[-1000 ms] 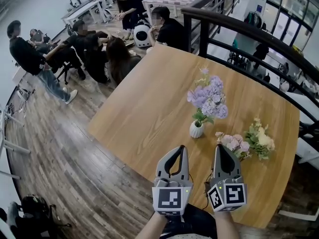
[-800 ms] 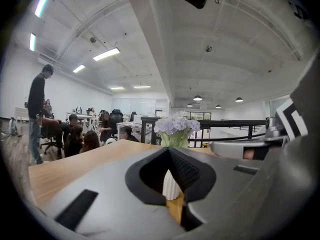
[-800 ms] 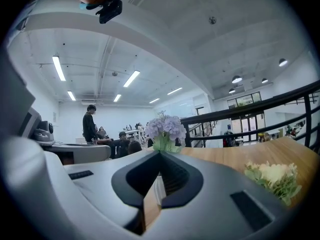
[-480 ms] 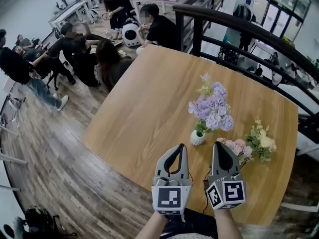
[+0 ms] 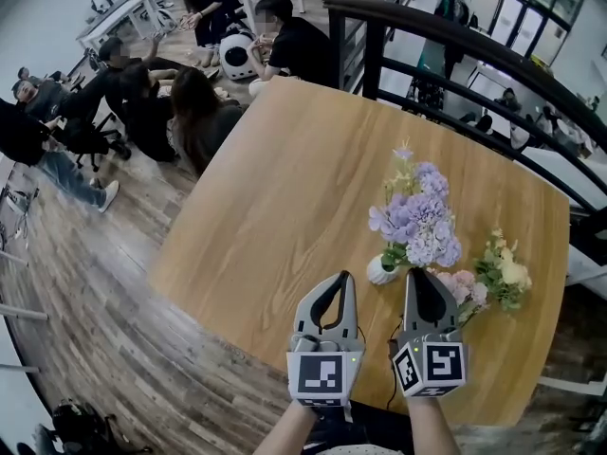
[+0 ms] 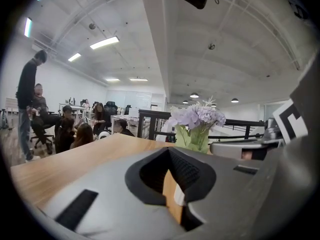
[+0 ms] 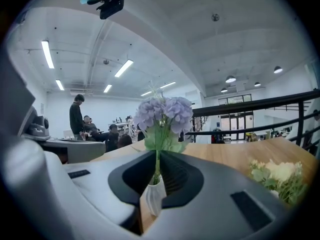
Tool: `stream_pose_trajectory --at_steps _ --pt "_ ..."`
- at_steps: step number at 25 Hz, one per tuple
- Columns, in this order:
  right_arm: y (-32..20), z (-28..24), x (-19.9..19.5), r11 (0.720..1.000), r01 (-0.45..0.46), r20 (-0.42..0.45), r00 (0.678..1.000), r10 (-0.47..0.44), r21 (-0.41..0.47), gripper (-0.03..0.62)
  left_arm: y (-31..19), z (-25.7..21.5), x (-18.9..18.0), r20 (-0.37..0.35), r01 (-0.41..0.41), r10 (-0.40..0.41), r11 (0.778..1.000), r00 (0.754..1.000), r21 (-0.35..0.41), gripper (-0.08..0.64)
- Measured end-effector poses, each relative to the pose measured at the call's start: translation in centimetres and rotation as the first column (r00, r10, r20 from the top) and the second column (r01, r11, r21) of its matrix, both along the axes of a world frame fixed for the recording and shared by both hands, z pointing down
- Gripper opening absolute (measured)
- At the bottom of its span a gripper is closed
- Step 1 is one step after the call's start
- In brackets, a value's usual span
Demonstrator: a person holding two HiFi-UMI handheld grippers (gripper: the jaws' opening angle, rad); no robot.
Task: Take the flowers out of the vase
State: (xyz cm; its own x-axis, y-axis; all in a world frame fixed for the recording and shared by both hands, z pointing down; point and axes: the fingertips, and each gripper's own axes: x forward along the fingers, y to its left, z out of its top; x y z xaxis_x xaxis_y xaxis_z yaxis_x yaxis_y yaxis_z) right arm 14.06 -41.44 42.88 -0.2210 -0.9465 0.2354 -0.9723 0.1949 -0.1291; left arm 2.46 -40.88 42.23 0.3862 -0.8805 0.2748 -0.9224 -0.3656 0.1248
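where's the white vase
In the head view the white vase stands right of centre on the table, holding the purple flowers, just left of the loose pink bunch.

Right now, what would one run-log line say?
purple flowers in vase | left tongs shut | right tongs opening, empty, facing vase | loose flowers on table

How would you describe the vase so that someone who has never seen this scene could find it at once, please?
Start at the large wooden table beside the black railing. Near its front edge stands a small white vase holding tall lilac flowers. It is the only upright container; the pink bunch and the yellow-white bunch to its right lie loose on the wood.
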Motion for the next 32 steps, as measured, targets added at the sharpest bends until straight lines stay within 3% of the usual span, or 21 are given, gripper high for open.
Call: stream_pose_trajectory --at_steps 8,10,16,22,32 --pt "-0.7 0.5 0.0 0.999 -0.027 -0.012 1.000 0.027 -0.020 0.058 -1.4 0.9 -0.8 -0.008 -0.004 0.004 1.000 1.000 -0.020 0.032" --pt "-0.8 1.0 0.0 0.999 -0.023 -0.003 1.000 0.023 -0.029 0.114 -1.6 1.2 -0.9 -0.009 -0.004 0.003 1.000 1.000 -0.025 0.032" --pt "-0.9 2.3 -0.6 0.997 -0.004 0.004 1.000 0.004 -0.073 0.194 -1.8 2.0 -1.0 -0.011 -0.014 0.014 0.999 1.000 -0.029 0.032" --pt "-1.4 3.5 -1.3 0.996 0.018 0.028 0.999 -0.015 -0.091 0.213 -1.7 2.8 -1.4 -0.017 -0.008 0.007 0.998 1.000 -0.061 0.032" --pt "-2.6 4.7 -1.3 0.993 0.014 0.025 1.000 -0.011 -0.120 0.232 -2.1 3.4 -2.5 -0.008 0.010 -0.011 0.999 1.000 -0.054 0.032"
